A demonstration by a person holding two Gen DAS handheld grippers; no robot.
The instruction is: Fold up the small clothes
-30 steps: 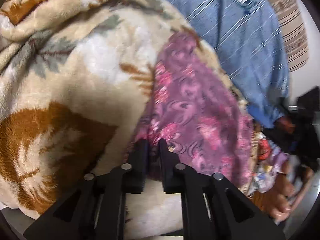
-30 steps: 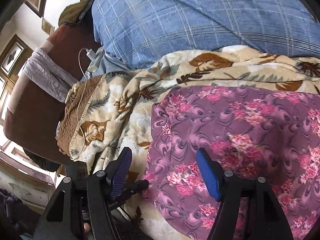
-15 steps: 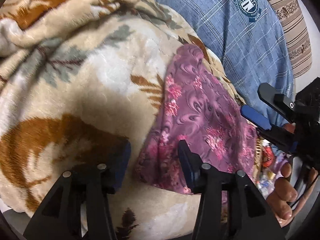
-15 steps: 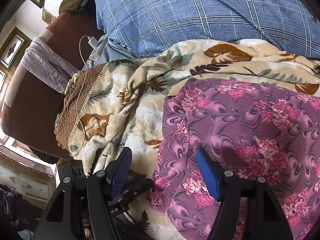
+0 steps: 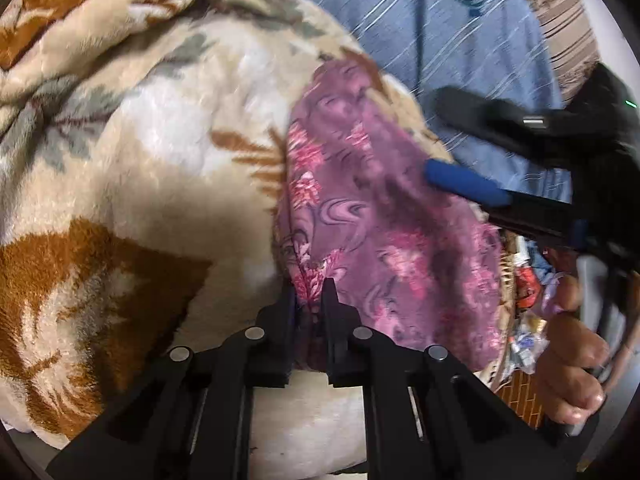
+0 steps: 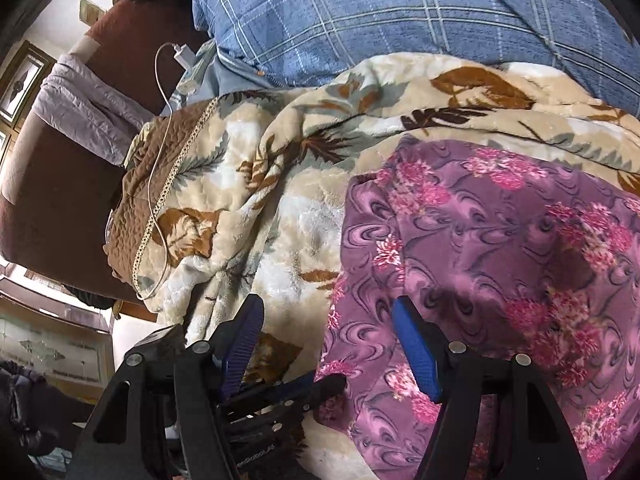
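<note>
A small purple garment with pink flowers (image 5: 360,200) lies on a cream blanket with brown leaves (image 5: 140,160). My left gripper (image 5: 309,292) is shut on the garment's near edge. In the right wrist view the garment (image 6: 500,248) fills the right side. My right gripper (image 6: 328,320) is open, its blue-padded fingers (image 6: 412,344) hovering over the garment's near left edge. The right gripper also shows in the left wrist view (image 5: 464,184), above the garment's far side.
A person in a blue checked shirt (image 6: 380,12) sits behind the blanket. A brown armchair (image 6: 48,184) with a grey cloth and a white charger cable (image 6: 160,92) is at the left. A hand (image 5: 568,360) holds the right gripper.
My left gripper was shut on the garment, opened half a second ago, and has shut on its near edge again. My right gripper stayed open and moved in over the garment.
</note>
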